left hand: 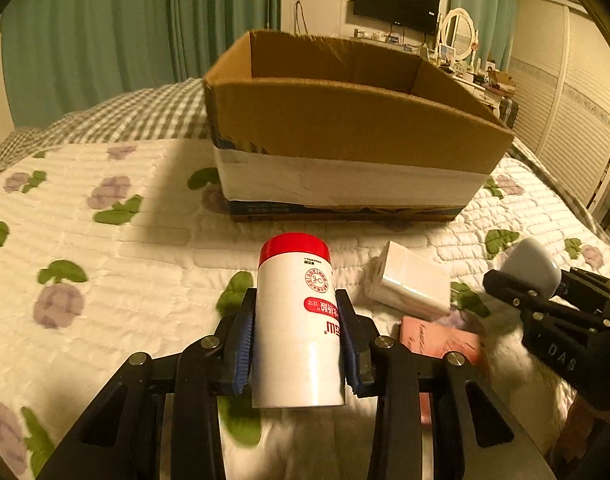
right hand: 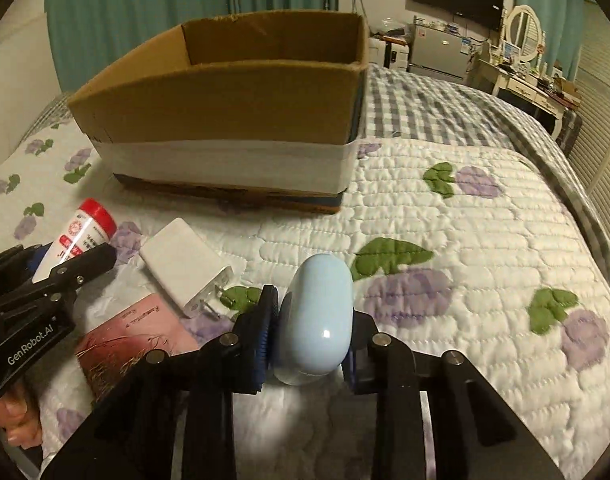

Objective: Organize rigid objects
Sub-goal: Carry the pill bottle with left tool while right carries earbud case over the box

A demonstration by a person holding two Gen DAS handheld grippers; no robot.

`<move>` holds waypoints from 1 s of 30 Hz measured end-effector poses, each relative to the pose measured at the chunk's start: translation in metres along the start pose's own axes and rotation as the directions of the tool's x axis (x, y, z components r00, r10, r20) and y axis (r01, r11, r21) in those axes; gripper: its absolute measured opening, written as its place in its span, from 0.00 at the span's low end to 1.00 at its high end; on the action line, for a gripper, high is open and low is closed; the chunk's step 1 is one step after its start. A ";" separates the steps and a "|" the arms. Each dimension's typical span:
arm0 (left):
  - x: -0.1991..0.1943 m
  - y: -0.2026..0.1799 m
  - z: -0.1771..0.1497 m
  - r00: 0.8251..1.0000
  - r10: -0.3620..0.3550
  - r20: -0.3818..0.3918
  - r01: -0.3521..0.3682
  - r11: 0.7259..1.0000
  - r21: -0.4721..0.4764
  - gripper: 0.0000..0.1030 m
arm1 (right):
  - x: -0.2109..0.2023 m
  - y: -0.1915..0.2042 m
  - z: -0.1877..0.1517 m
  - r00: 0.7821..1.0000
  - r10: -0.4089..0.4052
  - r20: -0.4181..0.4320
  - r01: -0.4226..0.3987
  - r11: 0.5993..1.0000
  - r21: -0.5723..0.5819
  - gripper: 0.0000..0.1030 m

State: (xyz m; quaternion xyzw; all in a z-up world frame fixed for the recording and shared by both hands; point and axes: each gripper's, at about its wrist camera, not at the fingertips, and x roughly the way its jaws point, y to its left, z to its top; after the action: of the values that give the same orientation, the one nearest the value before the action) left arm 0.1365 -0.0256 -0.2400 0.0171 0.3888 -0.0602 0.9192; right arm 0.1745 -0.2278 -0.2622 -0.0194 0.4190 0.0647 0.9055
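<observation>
- One left gripper (left hand: 297,320), black with blue ribbed pads, is clenched on one smooth white plastic cylindrical bottle with a red cap (left hand: 297,320); the bottle is held above the quilt, cap pointing toward the box.
- One open brown corrugated cardboard box (left hand: 345,120), banded with white tape low on its wall, sits on the bed beyond both grippers; its inside floor is hidden.
- One white glossy rectangular plug adapter (right hand: 185,264) with two metal prongs lies on the quilt between the grippers, in front of the box.
- One flat pink printed card packet (right hand: 137,336) lies just beside the adapter, nearer the cameras.
- One right gripper (right hand: 313,320), of the same black build, is clamped on one smooth pale blue rounded egg-like plastic case (right hand: 317,320), which stands upright between the pads.
- One white quilted bedspread (right hand: 465,240), stitched in puffy rows with purple flowers and green leaves, covers the bed; a grey checked cloth (right hand: 425,100) lies beyond it.
</observation>
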 end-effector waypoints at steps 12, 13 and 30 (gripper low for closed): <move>-0.071 0.013 0.000 0.999 0.004 0.048 -0.002 0.999 -0.049 0.35 | -0.080 0.007 -0.011 0.993 -0.035 0.110 0.035 0.999 -0.003 0.27; -0.077 0.012 0.000 0.998 0.003 0.056 0.000 0.999 -0.047 0.35 | -0.088 0.009 -0.012 0.992 -0.036 0.124 0.037 0.999 -0.007 0.27; -0.184 -0.004 0.038 0.964 -0.025 0.264 0.029 0.999 -0.014 0.36 | -0.210 0.042 0.013 0.931 -0.003 0.364 0.009 1.000 -0.015 0.27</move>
State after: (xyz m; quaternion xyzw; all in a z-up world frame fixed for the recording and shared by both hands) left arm 0.0361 -0.0142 -0.0814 -0.0044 0.2640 -0.0711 0.9619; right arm 0.0443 -0.2065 -0.0930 -0.0161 0.2435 0.0679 0.9674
